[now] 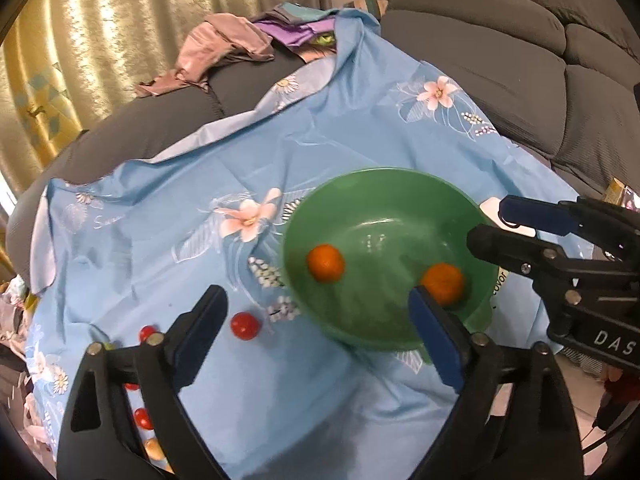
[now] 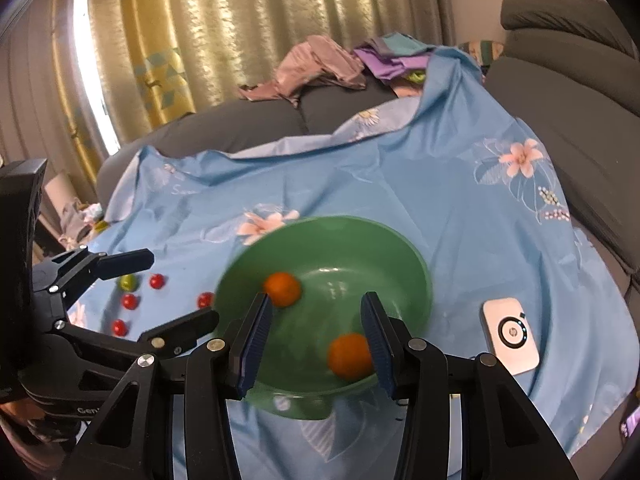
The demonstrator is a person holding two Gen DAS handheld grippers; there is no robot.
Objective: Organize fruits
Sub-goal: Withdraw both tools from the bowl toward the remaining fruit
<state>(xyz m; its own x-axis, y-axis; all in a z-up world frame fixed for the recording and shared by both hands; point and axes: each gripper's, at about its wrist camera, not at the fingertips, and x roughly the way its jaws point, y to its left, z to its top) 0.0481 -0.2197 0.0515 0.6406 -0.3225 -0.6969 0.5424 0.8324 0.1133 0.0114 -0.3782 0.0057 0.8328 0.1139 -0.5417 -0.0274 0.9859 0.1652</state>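
Observation:
A green bowl (image 1: pixel 360 176) (image 2: pixel 320 222) stands on a blue flowered cloth (image 1: pixel 200 160) (image 2: pixel 400 184). Two oranges lie in it: one on the left (image 1: pixel 326 263) (image 2: pixel 282 289), one on the right (image 1: pixel 442 282) (image 2: pixel 350 356). Several red cherry tomatoes (image 1: pixel 244 325) (image 2: pixel 157 281) and a small green fruit (image 2: pixel 128 282) lie on the cloth left of the bowl. My left gripper (image 1: pixel 316 298) (image 2: pixel 180 286) hangs wide open over the bowl's left rim, holding nothing. My right gripper (image 2: pixel 317 300) (image 1: pixel 490 224) hovers above the bowl's near side, its jaws parted with nothing between the pads.
A white device (image 2: pixel 510 334) lies on the cloth right of the bowl. The cloth covers a grey sofa (image 1: pixel 500 60), with a pile of clothes (image 1: pixel 224 44) (image 2: pixel 320 64) at the back. Curtains (image 2: pixel 180 40) hang behind.

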